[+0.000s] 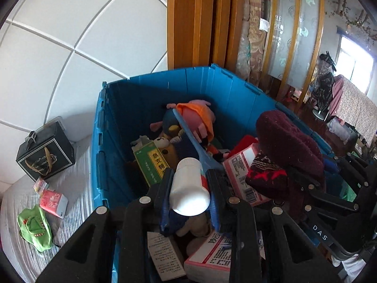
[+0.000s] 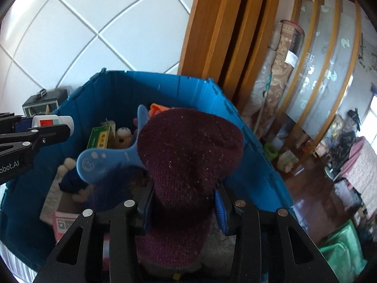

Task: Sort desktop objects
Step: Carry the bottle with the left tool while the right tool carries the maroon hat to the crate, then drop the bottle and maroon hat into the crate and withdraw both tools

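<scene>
A blue plastic bin (image 1: 132, 108) (image 2: 165, 89) holds several things: a pink and orange plush toy (image 1: 195, 120), a green box (image 1: 150, 162), a blue plastic paddle (image 2: 94, 165) and pink-and-white boxes (image 1: 240, 169). My left gripper (image 1: 189, 179) hovers over the bin, shut on a white bottle (image 1: 188, 188); the right wrist view shows that bottle (image 2: 51, 121) at the left edge. To its right, my right gripper (image 2: 183, 188) is shut on a maroon knit hat (image 2: 190, 155) (image 1: 287, 141), which bulges up above the fingers and hides part of the bin.
Left of the bin, a black gift box (image 1: 44, 153), a pink tissue pack (image 1: 54, 202) and a green cloth item (image 1: 35, 226) lie on a pale striped surface. A white tiled wall and a wooden door frame (image 1: 193, 23) stand behind the bin.
</scene>
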Motion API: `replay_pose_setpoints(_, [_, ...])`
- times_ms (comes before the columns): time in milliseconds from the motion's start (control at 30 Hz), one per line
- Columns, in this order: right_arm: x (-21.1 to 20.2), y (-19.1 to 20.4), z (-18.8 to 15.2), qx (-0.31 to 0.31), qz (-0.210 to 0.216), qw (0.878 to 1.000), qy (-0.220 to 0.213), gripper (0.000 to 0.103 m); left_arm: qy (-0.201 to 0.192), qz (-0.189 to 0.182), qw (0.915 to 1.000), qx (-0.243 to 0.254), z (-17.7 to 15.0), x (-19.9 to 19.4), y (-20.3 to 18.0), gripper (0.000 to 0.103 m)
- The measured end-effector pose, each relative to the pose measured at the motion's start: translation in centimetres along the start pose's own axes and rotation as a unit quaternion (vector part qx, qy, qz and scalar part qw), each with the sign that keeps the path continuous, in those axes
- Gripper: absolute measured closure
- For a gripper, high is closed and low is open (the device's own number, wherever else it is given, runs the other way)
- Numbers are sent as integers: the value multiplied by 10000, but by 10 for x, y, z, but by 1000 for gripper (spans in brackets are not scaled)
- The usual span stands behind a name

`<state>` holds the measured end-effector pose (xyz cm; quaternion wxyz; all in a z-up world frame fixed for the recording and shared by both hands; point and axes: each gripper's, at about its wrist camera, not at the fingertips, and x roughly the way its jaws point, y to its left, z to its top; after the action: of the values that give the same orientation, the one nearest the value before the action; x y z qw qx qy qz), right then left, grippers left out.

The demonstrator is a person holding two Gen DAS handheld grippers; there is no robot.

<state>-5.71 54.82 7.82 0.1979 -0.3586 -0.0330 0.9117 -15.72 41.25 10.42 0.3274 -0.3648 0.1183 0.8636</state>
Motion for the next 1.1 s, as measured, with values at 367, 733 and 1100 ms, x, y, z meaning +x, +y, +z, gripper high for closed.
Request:
replay_pose_setpoints(367, [15,-5,-25,48,190,9995,244,15,111,194,9997,65,-18,5,-10,37])
replay_pose_setpoints(733, [-18,-40,-39,672,719,9948,-260,0,-540,358,9976,-225,-39,-34,7,30])
replay_pose_setpoints(1100, [-43,-16,-32,626,472,9947,-662,0,-1013,638,9911,-579,-68,-70,53,22])
